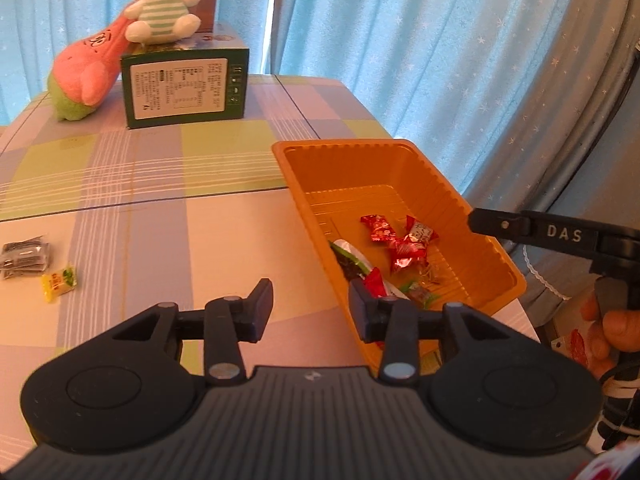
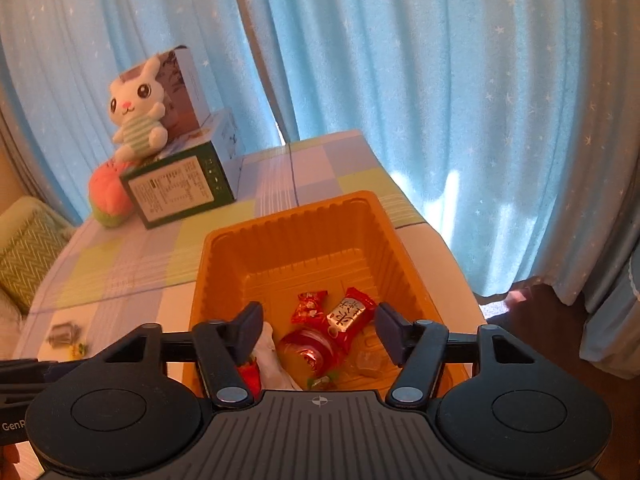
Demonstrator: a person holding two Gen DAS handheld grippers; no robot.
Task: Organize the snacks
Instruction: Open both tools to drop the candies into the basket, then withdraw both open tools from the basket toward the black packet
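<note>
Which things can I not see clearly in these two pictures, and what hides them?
- Left wrist view: the near snacks in the orange tray sit behind the left gripper.
- Right wrist view: the grey packet on the table is blurred; its print is unreadable.
- Left wrist view: the right gripper is cut off; only one finger shows.

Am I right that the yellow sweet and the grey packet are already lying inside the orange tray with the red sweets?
Not quite: the yellow sweet and grey packet lie on the table, outside the orange tray, as the left wrist view shows. The red sweets are inside.

Both wrist cams look down-fwd, close over table (image 1: 160,208); both share orange tray (image 1: 404,152).
</note>
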